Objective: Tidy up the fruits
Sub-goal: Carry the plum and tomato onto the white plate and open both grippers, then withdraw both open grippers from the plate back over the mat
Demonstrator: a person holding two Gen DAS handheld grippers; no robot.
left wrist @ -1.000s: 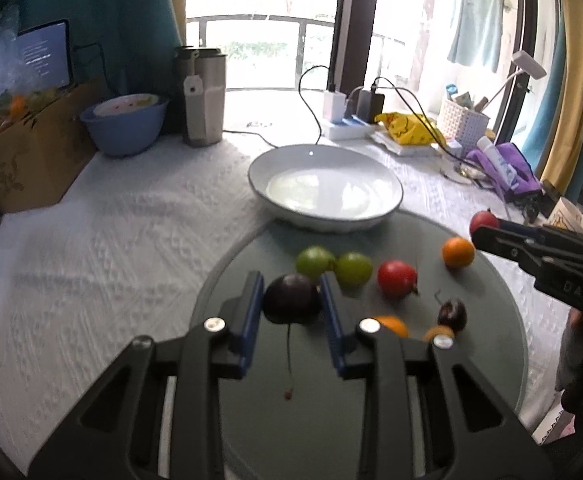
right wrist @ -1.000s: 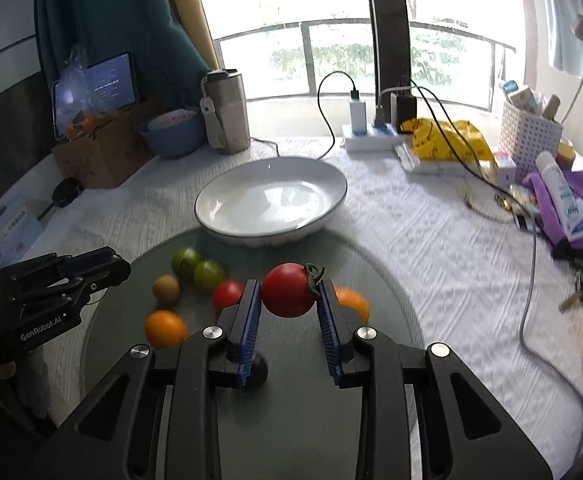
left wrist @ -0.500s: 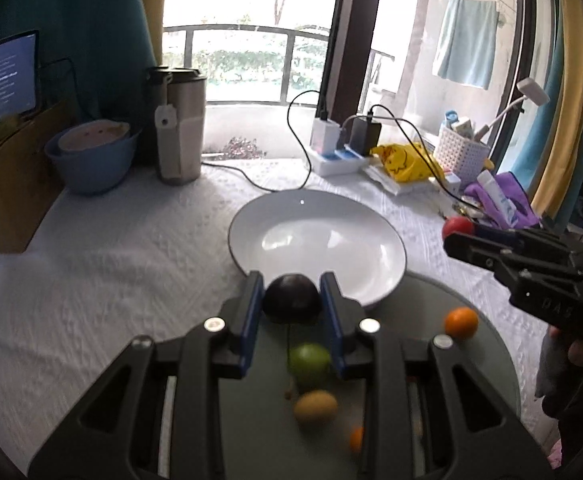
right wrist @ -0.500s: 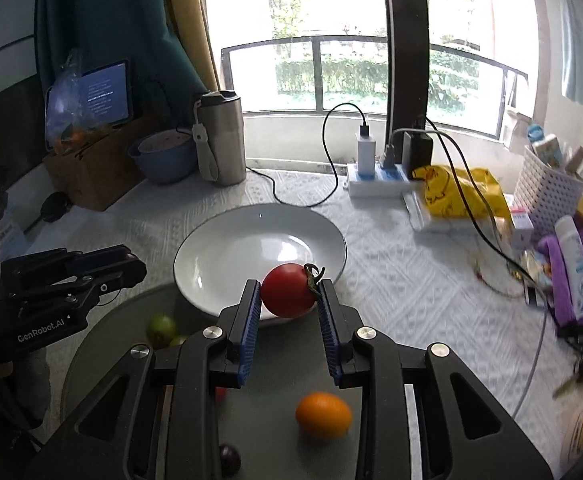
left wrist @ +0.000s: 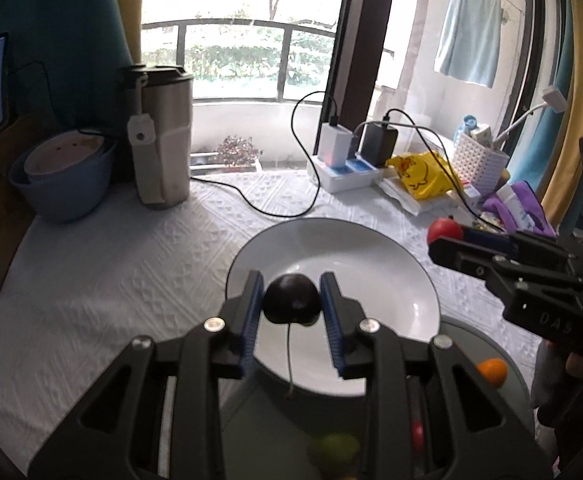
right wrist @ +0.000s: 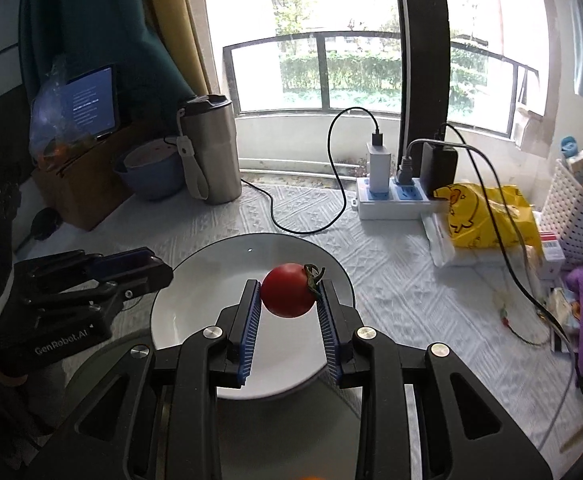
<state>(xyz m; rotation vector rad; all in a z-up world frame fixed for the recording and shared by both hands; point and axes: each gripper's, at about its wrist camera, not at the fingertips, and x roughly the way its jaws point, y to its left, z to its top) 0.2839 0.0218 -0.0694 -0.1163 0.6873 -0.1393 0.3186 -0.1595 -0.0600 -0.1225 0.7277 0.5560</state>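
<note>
Left tongs: the left gripper [left wrist: 291, 300] is clamped on a dark cherry [left wrist: 290, 298], its long stem hanging down between the blue pads, the fruit held up in the air.
Right tongs: the right gripper [right wrist: 289, 298] is pinching a red cherry tomato [right wrist: 288, 289] with a green stalk at its right side, also held aloft.
Plate: the white plate [left wrist: 403, 264] lies straight ahead of and below both pairs of tips; as far as I can see, nothing is in it yet.
Where the two meet: seen from the left tongs, the right ones come in from the right, tomato at their tip, over the plate's far right rim; from the right tongs, the left ones sit off to the left, near the plate's edge.
Left behind: on the grey round mat [left wrist: 471, 340] under the tongs' bodies, an orange fruit [left wrist: 492, 372] sits to the right, a blurred green fruit [left wrist: 333, 446] lies close in, and a bit of red [left wrist: 417, 432] shows beside the right finger.
Done so far: I'd say two fruits are lifted and carried to the plate, none set down.
Still to do: lower and release both, then fetch the rest from the mat.
</note>
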